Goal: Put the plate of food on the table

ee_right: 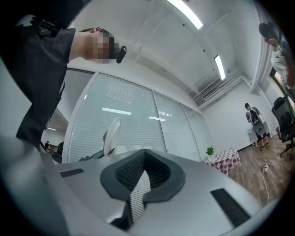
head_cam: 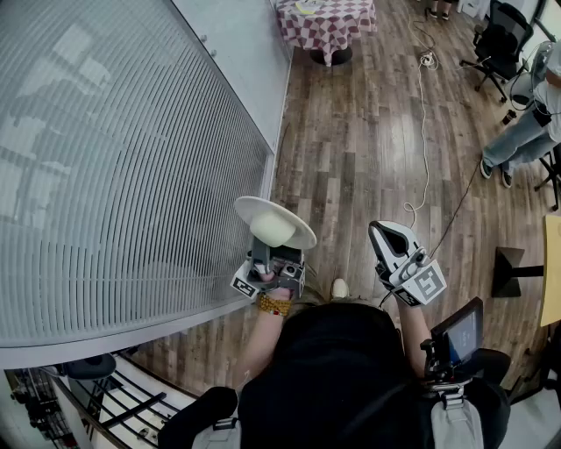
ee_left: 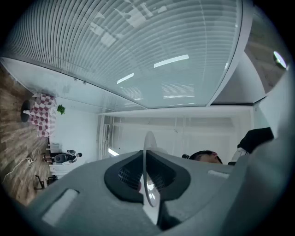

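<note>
Left tool clamps white plate by its rim; right tool closed, empty.

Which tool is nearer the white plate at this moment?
Left. The left tool is shut on the plate, gripping its rim edge-on between the jaws. The right tool is shut and empty, apart from the plate, off to its right in the head view.

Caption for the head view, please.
Left gripper clamps a white plate by its rim, right gripper shut and empty, checkered table far ahead across the wooden floor.
</note>
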Tool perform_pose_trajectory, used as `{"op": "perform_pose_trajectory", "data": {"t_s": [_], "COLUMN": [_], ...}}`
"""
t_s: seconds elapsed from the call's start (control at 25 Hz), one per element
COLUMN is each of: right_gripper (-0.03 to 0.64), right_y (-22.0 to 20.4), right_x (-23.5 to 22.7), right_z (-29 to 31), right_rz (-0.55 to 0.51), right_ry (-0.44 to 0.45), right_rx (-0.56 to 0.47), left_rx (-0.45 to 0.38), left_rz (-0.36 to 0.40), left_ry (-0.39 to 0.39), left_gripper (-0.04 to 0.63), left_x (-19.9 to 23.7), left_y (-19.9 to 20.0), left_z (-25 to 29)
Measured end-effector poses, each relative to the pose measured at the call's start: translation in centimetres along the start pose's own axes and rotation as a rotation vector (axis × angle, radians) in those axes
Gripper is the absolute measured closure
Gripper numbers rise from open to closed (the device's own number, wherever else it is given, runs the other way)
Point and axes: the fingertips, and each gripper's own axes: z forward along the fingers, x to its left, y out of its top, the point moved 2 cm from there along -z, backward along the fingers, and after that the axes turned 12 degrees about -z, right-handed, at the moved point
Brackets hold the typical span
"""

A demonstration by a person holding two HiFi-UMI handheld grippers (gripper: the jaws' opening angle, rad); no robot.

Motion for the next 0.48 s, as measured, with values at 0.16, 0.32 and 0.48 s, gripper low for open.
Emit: {"op": "perform_pose_trajectory", "data": {"t_s": [0.16, 0.32, 0.48], "right_gripper": [0.607, 0.604, 0.601], "right_y": [-0.9, -2.4, -4.3], "right_x": [-1.7, -2.7, -5.8], "right_z": [1.8, 3.6, 6.5], "right_rz": [0.012, -0.008, -0.047], "right_ry": [-0.016, -0.003, -0.003], "right_rx": [0.004, 0.033, 0.061], "left_rx": [-0.011, -0.033, -0.036], "left_rz": [-0.002, -0.017, -0.048], "left_ry": [-0.015, -0.032, -0.032], "left_gripper": [0.578, 0.579, 0.578], "left_x": [1.7, 4.1, 9.4], "left_y": [1.0, 2.6, 4.9], "left_z": [1.0, 1.8, 3.9]}}
